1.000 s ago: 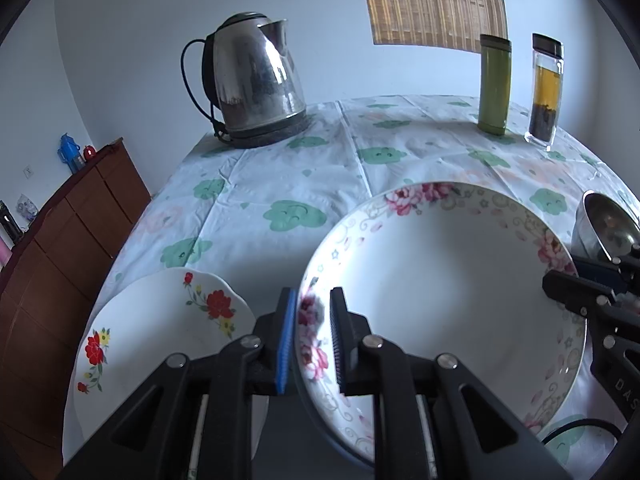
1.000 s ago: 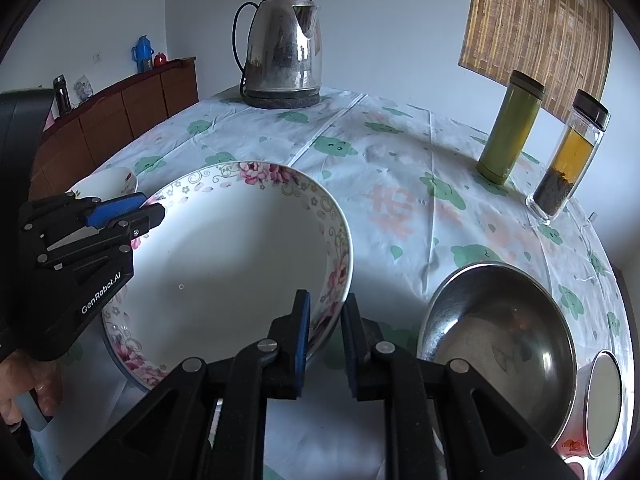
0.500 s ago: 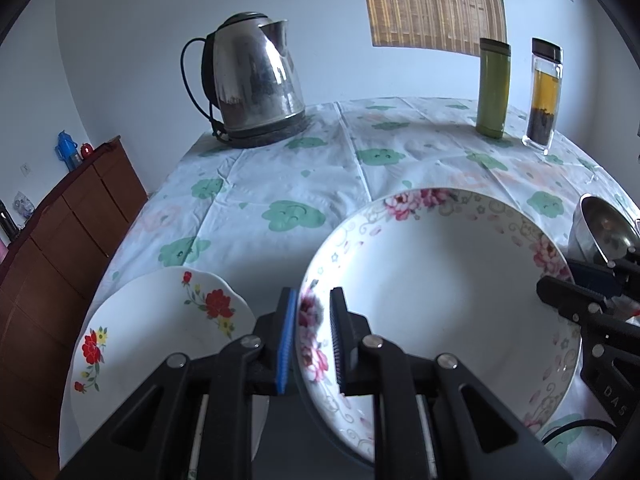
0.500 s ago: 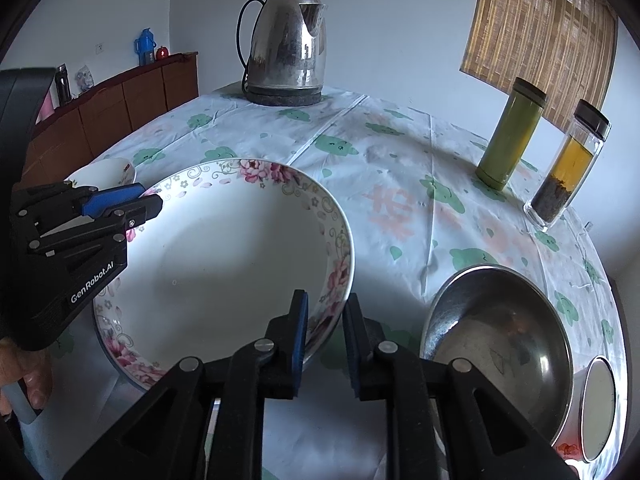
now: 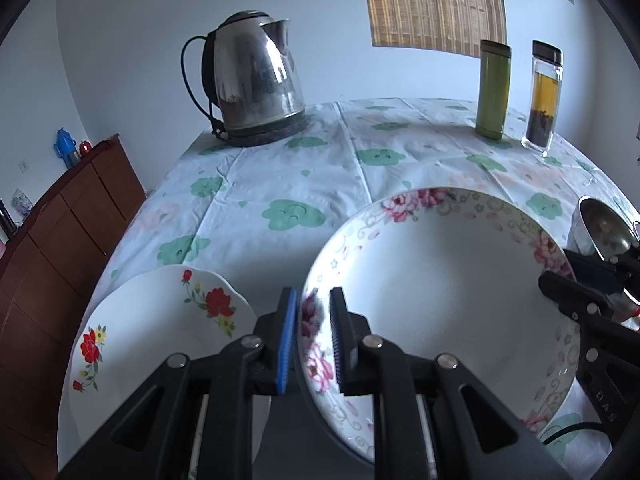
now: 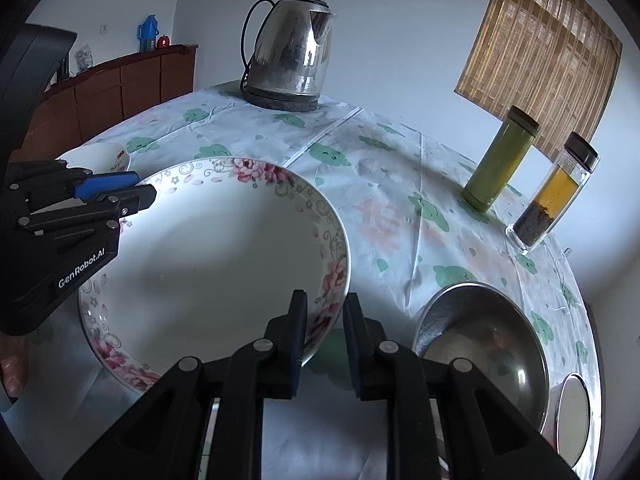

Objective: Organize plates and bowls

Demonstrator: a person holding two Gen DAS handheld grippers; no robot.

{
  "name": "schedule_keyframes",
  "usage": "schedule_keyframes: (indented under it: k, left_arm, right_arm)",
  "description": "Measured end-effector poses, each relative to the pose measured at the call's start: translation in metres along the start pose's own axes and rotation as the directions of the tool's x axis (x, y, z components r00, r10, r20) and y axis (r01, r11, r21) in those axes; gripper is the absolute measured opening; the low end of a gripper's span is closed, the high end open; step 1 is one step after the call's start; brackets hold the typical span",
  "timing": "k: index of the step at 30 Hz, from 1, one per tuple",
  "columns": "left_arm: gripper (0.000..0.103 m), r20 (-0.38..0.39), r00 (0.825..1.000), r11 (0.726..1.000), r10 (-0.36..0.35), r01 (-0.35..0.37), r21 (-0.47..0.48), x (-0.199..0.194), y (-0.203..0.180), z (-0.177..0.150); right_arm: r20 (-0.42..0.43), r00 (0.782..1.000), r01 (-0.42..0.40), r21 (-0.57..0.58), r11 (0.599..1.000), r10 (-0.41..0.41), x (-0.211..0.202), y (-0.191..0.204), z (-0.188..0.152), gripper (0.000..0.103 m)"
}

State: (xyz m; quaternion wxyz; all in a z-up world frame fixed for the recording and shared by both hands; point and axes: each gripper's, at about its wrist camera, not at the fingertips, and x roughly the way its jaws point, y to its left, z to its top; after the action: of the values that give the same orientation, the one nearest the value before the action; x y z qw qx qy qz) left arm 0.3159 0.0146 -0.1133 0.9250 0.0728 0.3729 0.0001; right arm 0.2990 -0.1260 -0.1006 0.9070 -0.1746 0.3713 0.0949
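Step in hand: I am carrying the large pink-flowered bowl (image 5: 440,288) with both tools, and I judge it lifted off the tablecloth (image 5: 280,168), since its near edge hangs over shadow in both views. My left gripper (image 5: 312,336) is clamped on the bowl's left rim, one finger inside and one outside; my right gripper (image 6: 324,332) pinches the opposite rim the same way. Taking the bowl as landmark: the red-flowered plate (image 5: 160,332) lies just beside it on the left, partly behind my left tool; the steel bowl (image 6: 484,344) sits just beside it on the right; a round metal piece (image 6: 574,416) lies beyond the steel bowl, too cut off to identify. The kettle (image 5: 252,84) stands well beyond the bowl, and the green flask (image 5: 494,88) and glass jar (image 5: 542,96) stand beyond it to the right, close together. Next move, in my judgement: bring the bowl level to its stacking place and lower it squarely before easing both grips, as an uneven release could tip it. Count: one flowered bowl, one plate, one steel bowl, one kettle, one flask, one jar, two grippers.
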Motion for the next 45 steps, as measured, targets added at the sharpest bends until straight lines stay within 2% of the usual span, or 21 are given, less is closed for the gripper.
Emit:
schedule_keyframes:
  k: [5,15,17,21,23,25,29,33,38,45]
  left_arm:
    - [0.014,0.000,1.000,1.000,-0.001,0.001,-0.001,0.000,0.001,0.000]
    - [0.014,-0.002,1.000,1.000,-0.014,0.014,-0.012,-0.002,-0.002,-0.001]
    - [0.014,0.000,1.000,1.000,-0.014,0.014,-0.013,-0.002,-0.002,-0.001]
    - [0.014,0.000,1.000,1.000,-0.014,0.014,-0.011,-0.002,-0.002,-0.001]
    - [0.019,0.005,1.000,1.000,-0.013,0.013,-0.011,-0.003,-0.001,-0.001]
    - [0.031,0.017,1.000,1.000,-0.017,0.018,-0.015,-0.005,0.000,-0.001]
    - [0.037,0.039,0.999,0.999,-0.030,0.031,-0.035,-0.012,0.008,0.001]
    - [0.060,0.062,0.998,0.997,-0.014,0.018,-0.073,-0.020,0.026,0.002]
    - [0.060,0.078,0.997,0.990,-0.013,0.024,-0.140,-0.026,0.054,0.002]
    - [0.061,0.075,0.997,0.983,-0.001,0.015,-0.182,-0.029,0.074,-0.002]
  right_arm:
    - [-0.018,1.000,-0.016,0.010,1.000,0.016,0.004,-0.002,0.000,0.019]
    - [0.035,0.997,-0.064,0.025,0.998,0.063,-0.003,-0.001,0.000,0.019]
    - [0.038,0.997,-0.068,0.028,0.997,0.067,-0.003,-0.001,0.000,0.022]
    - [0.037,0.997,-0.075,0.025,0.997,0.074,-0.001,-0.001,-0.002,0.036]
    - [0.044,0.996,-0.079,0.024,0.997,0.078,-0.002,0.000,-0.003,0.042]
    - [0.052,0.995,-0.085,0.028,0.996,0.084,-0.003,-0.001,-0.003,0.043]
    - [0.053,0.993,-0.105,0.044,0.993,0.103,-0.003,-0.003,-0.002,0.043]
    - [0.055,0.990,-0.130,0.062,0.990,0.127,-0.005,-0.002,-0.001,0.043]
    - [0.072,0.985,-0.160,0.063,0.985,0.155,-0.011,0.003,0.002,0.043]
    - [0.087,0.982,-0.177,0.069,0.982,0.171,-0.013,0.008,0.004,0.044]
